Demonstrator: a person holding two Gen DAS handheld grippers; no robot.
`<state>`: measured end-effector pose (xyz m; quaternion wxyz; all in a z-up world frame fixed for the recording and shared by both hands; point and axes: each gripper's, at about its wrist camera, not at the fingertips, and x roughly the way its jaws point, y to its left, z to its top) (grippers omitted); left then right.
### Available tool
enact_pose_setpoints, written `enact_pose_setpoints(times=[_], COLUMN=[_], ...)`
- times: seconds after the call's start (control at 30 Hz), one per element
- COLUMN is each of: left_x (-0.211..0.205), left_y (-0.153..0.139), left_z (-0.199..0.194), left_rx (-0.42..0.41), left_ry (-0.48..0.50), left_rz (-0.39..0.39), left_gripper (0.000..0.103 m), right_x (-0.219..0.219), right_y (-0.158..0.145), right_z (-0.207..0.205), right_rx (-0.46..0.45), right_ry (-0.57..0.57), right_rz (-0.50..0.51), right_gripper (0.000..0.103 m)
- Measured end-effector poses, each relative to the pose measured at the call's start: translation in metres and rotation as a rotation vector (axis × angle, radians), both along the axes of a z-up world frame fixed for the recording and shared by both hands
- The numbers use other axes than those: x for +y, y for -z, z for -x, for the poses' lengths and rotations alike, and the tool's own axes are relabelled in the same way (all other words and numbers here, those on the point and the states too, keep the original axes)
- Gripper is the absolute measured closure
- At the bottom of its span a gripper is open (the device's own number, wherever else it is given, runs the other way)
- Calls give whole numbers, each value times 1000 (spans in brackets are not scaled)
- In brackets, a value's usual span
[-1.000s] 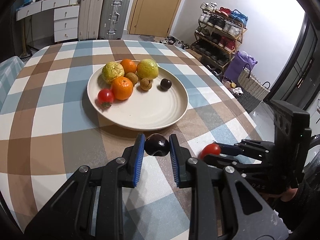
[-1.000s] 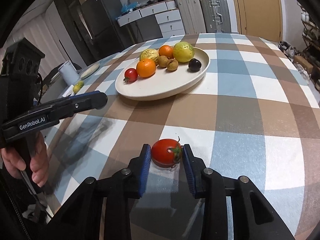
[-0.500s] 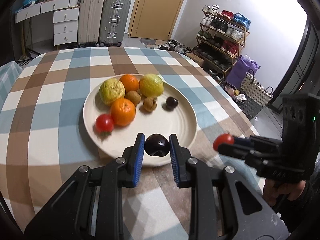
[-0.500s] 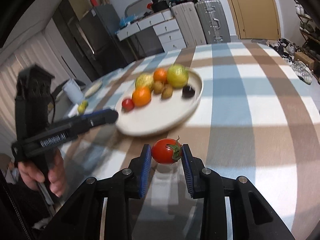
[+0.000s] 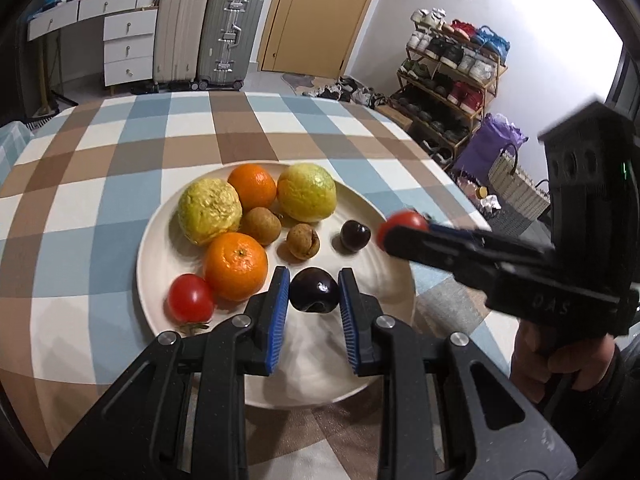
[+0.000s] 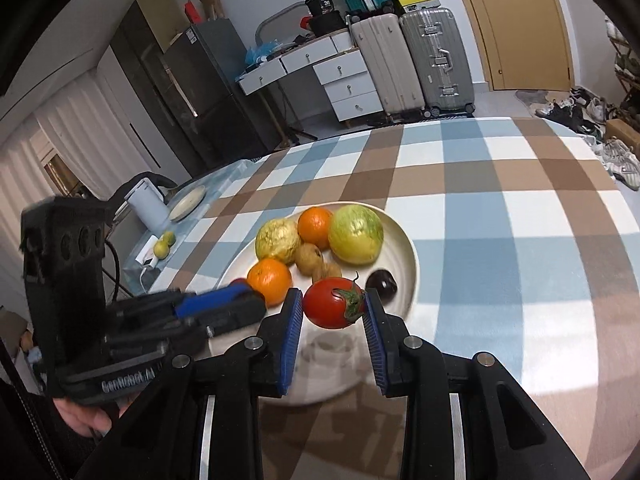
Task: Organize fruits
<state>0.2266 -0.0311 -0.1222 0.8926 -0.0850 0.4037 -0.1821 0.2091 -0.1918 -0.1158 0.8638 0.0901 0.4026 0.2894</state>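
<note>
A cream plate (image 5: 384,216) on the checked tablecloth holds two yellow-green citrus fruits (image 5: 210,211), two oranges (image 5: 236,266), two brown longans (image 5: 303,241), a red tomato (image 5: 189,298) and a dark plum (image 5: 355,235). My left gripper (image 5: 313,294) is shut on a dark plum (image 5: 314,290) and holds it over the plate's near side. My right gripper (image 6: 331,308) is shut on a red tomato (image 6: 333,302) over the plate's (image 6: 404,240) near rim. The right gripper also shows in the left wrist view (image 5: 404,228), at the plate's right edge.
The table's left side carries a white kettle (image 6: 146,205), a small plate (image 6: 187,203) and two small green fruits (image 6: 164,243). Suitcases (image 5: 228,36), white drawers (image 5: 130,42) and a shoe rack (image 5: 452,76) stand beyond the table.
Both grippers have lifted their fruit off the tablecloth and moved forward over the plate. The left carries the plum, the right the tomato.
</note>
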Motion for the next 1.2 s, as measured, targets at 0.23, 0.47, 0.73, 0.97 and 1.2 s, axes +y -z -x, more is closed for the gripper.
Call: enact_pose_setpoints(times=[0.23,0.47,0.73,0.97,1.2], left_x=[-6,-9,-8,5,17], left_y=[10,12,8,-16,-51], left_z=[-13,-19,-16,6,39], left_rx=[1,-5,-7,-60,-158], left_ry=[9,21,12,-57,-137], left_rz=[-14,-14,-14,-2,-26], left_gripper=[81,81,72,32,18], right_x=[16,26,26,6,-13], right_y=[3,11,12,-15,-46], right_z=[-22,-31,-33,-15,22], right_rx=[-9,-7,-6,-77,-164], right_ry=[-25,-24,-1,57,129], right_rz=[39,81,85,2,-36], right_gripper=[72,72,64,46,13])
